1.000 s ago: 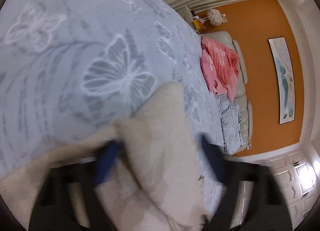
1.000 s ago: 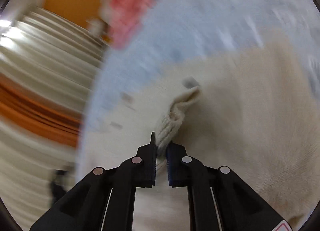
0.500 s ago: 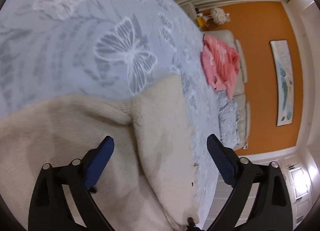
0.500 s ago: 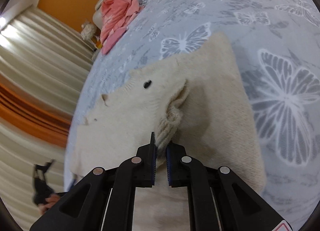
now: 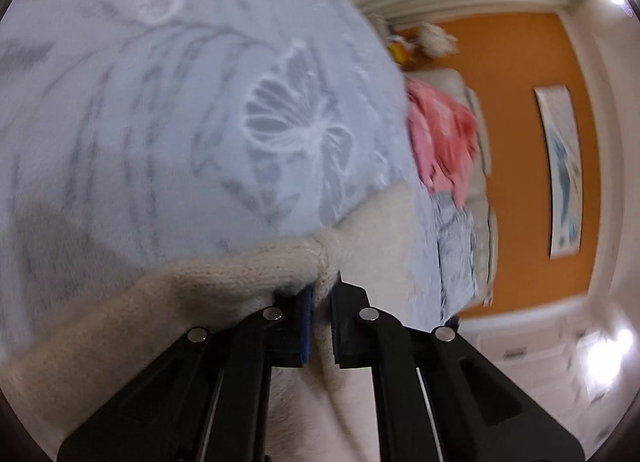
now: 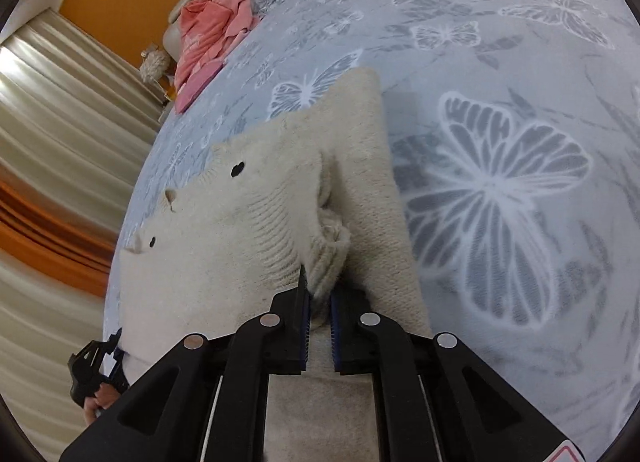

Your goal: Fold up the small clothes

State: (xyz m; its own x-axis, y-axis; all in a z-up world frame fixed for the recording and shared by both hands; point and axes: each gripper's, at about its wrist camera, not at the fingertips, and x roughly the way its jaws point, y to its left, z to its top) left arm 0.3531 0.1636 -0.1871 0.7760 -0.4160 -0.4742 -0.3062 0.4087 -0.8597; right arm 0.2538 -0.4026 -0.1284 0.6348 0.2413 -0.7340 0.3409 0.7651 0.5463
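Note:
A small cream knit sweater [image 6: 248,229] with black buttons lies on the grey butterfly-print bedspread [image 6: 500,189]. My right gripper [image 6: 318,302] is shut on a bunched ribbed edge of the sweater, near its right side. In the left wrist view my left gripper [image 5: 320,298] is shut on a cream knit fold of the same sweater [image 5: 240,278], which drapes to the left. The left gripper also shows in the right wrist view [image 6: 96,374], held in a hand at the sweater's lower left corner.
A pink garment [image 6: 212,33] lies on a pale sofa [image 5: 476,165] beyond the bed, with a grey patterned cloth [image 5: 456,250] beside it. Curtains [image 6: 60,101] and an orange wall [image 5: 516,109] with a picture stand behind.
My left gripper was open over the sweater and has closed on a fold of it. My right gripper stays shut on the ribbed edge and has shifted little.

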